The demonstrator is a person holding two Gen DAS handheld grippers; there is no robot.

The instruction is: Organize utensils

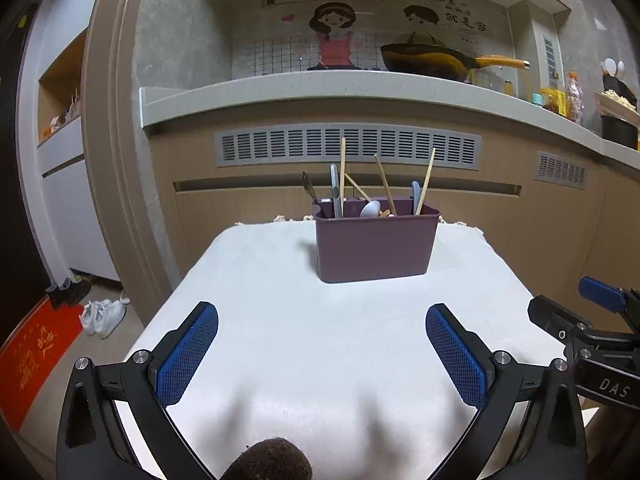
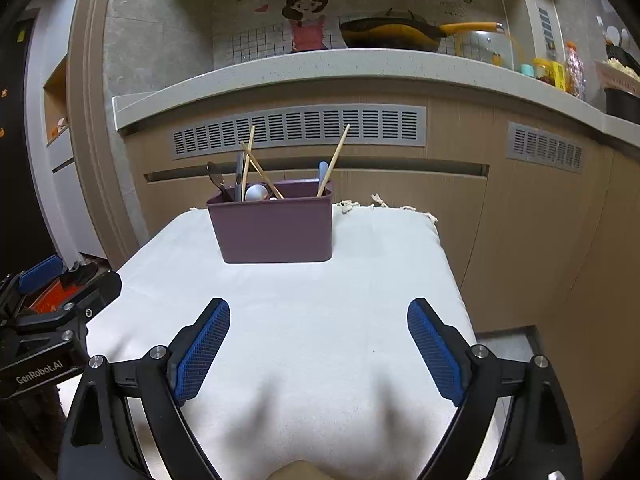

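Note:
A purple utensil holder [image 1: 374,246] stands at the far end of a white-clothed table [image 1: 280,340]. It holds wooden chopsticks [image 1: 342,172], spoons [image 1: 370,209] and a dark utensil [image 1: 310,190]. It also shows in the right wrist view [image 2: 276,228] with chopsticks [image 2: 334,160] sticking up. My left gripper [image 1: 322,320] is open and empty above the near cloth. My right gripper [image 2: 319,316] is open and empty too, and shows at the right edge of the left wrist view [image 1: 592,320]. The left gripper shows at the left edge of the right wrist view [image 2: 52,300].
A kitchen counter [image 1: 320,88] with a wok [image 1: 432,60] runs behind the table. Cabinet fronts with vents [image 1: 348,148] stand just past the table's far edge. Shoes [image 1: 102,314] and a red mat [image 1: 32,356] lie on the floor at left.

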